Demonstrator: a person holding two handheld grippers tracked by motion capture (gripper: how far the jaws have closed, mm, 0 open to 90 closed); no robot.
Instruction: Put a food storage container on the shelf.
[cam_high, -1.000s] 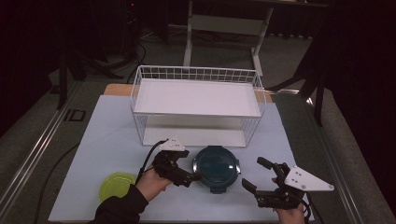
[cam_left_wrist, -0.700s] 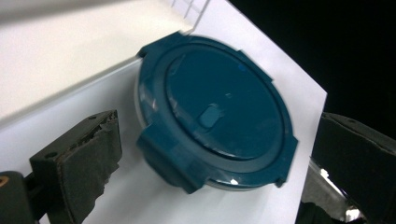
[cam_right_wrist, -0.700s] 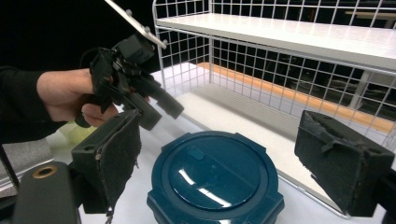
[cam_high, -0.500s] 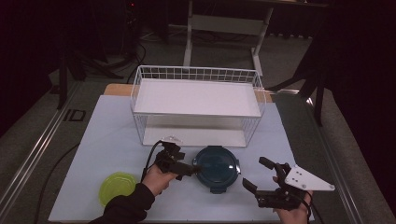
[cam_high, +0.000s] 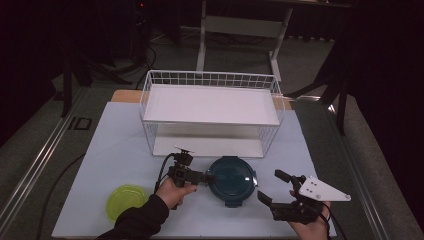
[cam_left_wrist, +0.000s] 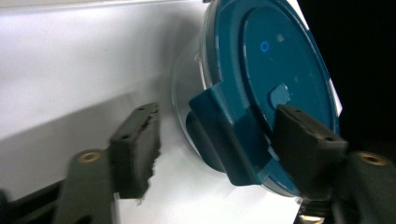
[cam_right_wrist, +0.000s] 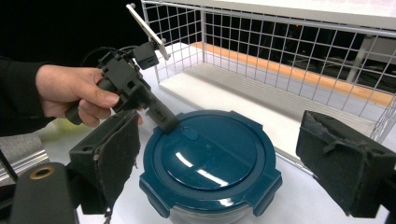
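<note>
Down on the white table (cam_high: 115, 145), the round container with the teal clip-on lid (cam_high: 231, 176) sits just in front of the white wire basket (cam_high: 210, 112), between the two hand-held grippers. The left gripper (cam_high: 210, 177) reaches in level from the container's left side, its tip at the lid's rim. In the left gripper view its jaws have just been closing and stand about half apart, with one of the lid's locking flaps (cam_left_wrist: 229, 135) between them. One pad overlaps the lid's top near the rim; the other pad (cam_left_wrist: 137, 147) stands clear of the flap with bare table showing in the gap, so the grip isn't made. Whether the nearer pad truly presses on the lid is hard to judge, as the pad itself covers the contact point.

The clear bowl under the lid shows as a thin glassy band; its contents cannot be made out. In the right gripper view the left gripper's tip (cam_right_wrist: 166, 122) rests at the lid's far edge, and the person's left hand (cam_right_wrist: 70, 93) wraps its handle, hiding most of the body.

The right gripper (cam_high: 270, 187) hovers near the container's right front, jaws spread wide with nothing between them. A lime-green lid or dish (cam_high: 125, 201) lies at the left, partly covered by the dark sleeve (cam_high: 135, 222).
</note>
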